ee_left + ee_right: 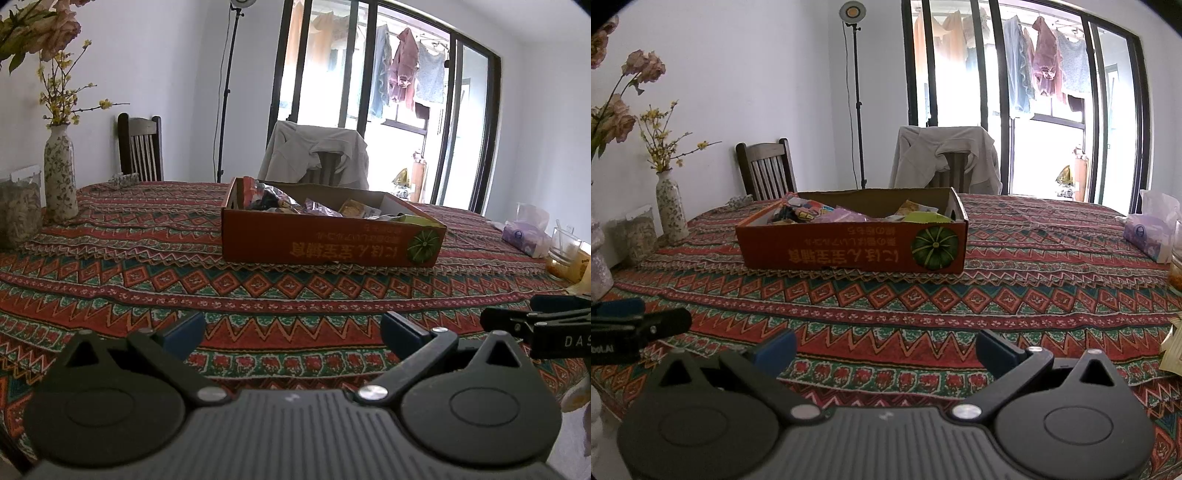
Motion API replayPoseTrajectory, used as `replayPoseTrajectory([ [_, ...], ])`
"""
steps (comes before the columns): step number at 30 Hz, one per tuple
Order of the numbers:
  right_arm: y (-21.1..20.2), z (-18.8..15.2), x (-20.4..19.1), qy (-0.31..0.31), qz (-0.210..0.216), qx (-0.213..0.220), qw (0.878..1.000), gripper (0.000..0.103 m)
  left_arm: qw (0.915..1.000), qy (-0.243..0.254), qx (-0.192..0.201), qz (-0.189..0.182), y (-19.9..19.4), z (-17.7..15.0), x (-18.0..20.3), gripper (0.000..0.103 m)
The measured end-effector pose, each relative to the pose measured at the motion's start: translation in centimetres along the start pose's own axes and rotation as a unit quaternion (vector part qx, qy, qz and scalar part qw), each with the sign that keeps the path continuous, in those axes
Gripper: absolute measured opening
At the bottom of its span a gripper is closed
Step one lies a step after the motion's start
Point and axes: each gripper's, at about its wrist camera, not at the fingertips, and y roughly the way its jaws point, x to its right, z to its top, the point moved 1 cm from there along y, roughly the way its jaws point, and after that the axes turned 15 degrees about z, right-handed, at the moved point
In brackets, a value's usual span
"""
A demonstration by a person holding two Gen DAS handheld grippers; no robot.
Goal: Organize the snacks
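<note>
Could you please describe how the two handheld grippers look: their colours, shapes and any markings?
The left gripper and right gripper look alike: a ribbed dark grey body, two black rounded housings with oval insets, black link bars with silver screws, and blue finger pads. White letters are partly visible on each gripper's side when seen from the other view.

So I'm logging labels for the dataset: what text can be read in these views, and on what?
"DAS": right gripper, cut off at the left wrist view's edge.
"bot.AI", partly cut off: left gripper, in the right wrist view.
Orange box: yellow printed characters, upside down, not legible.
Tissue pack: round logo, too small.
</note>
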Motion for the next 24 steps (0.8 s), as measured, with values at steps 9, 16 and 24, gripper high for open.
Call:
replayPoseTrajectory([
  [9, 0.07, -0.03, 0.07, 0.000, 0.000, 0.000, 1.000, 0.103, 1.0000, -0.001, 0.000, 0.000, -0.02, -0.03, -0.10, 0.103],
  [16, 0.06, -0.03, 0.06, -0.001, 0.000, 0.000, 1.000, 0.103, 1.0000, -0.001, 0.001, -0.001, -0.01, -0.05, -0.16, 0.103],
  [24, 0.03, -0.03, 0.02, -0.001, 0.000, 0.000, 1.000, 0.103, 1.0000, -0.001, 0.003, -0.004, -0.13, -0.12, -0.12, 0.103],
])
